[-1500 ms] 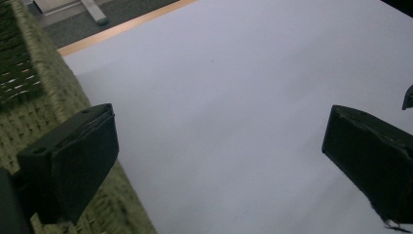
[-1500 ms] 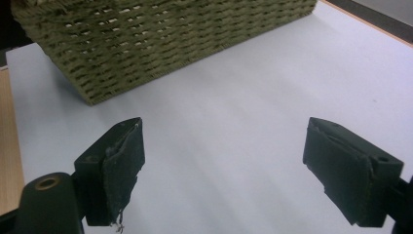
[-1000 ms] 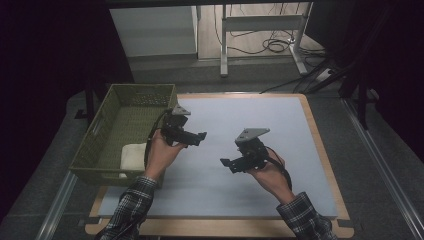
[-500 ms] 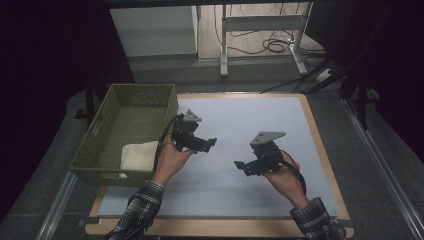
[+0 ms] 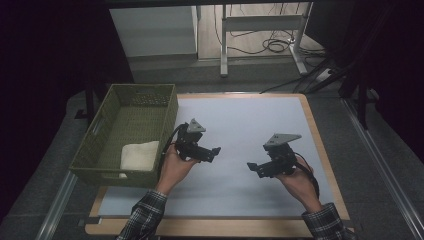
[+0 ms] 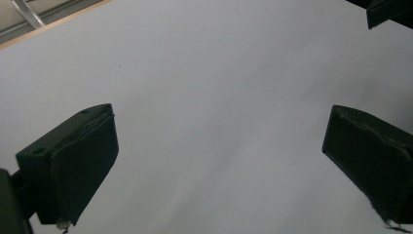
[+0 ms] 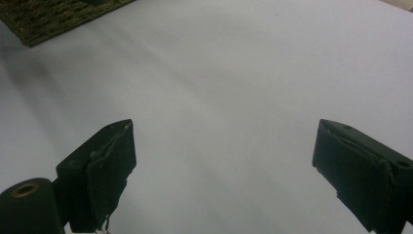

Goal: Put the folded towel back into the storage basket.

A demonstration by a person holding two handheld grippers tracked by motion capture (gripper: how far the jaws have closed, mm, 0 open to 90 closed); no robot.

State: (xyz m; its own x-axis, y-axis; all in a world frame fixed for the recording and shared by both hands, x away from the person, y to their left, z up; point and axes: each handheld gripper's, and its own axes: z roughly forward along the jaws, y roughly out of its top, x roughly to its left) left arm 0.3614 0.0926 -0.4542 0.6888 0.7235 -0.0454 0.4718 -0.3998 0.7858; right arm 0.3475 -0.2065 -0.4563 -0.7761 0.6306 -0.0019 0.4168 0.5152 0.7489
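High view: we hold the left gripper (image 5: 214, 151) and right gripper (image 5: 252, 167) over bare white mat (image 5: 250, 120), jaws apart, the right's just widening, nothing between. The folded towel (image 5: 139, 155) lies in the basket (image 5: 125, 175), behind the left jaws. Next, we judge, hands rest.

We find no legible text, label, brand, number or sign on the counter (image 5: 240, 120), the green basket (image 5: 137, 107) at left, or the white cloth (image 5: 139, 155) within it.
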